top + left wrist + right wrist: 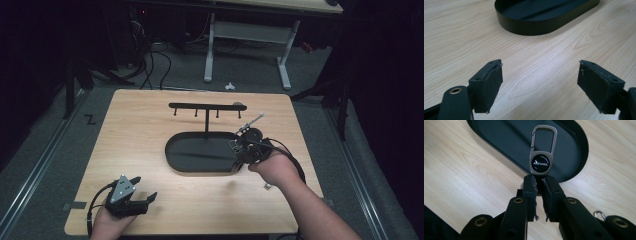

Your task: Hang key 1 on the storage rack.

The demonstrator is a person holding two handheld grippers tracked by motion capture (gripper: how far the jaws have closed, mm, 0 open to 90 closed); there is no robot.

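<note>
A metal key fob (pixel 540 163) with a carabiner clip and a dark round badge stands up from my right gripper (pixel 539 180), which is shut on the fob's lower end. It hangs over the near right end of a black oval tray (pixel 506 142). In the high view the right gripper (pixel 245 145) is at the tray's (pixel 172 160) right end, below a black rack (pixel 205 106) with several hooks that rises from the tray's far side. My left gripper (pixel 145 187) rests near the table's front left corner. Its jaws (pixel 540 65) are open with bare wood between them.
A small silver clip (pixel 268 186) lies on the table by my right forearm, also seen in the right gripper view (pixel 599 215). The tray's wall (pixel 536 27) is ahead of the left gripper. A white desk frame (pixel 245 35) and cables lie beyond the table.
</note>
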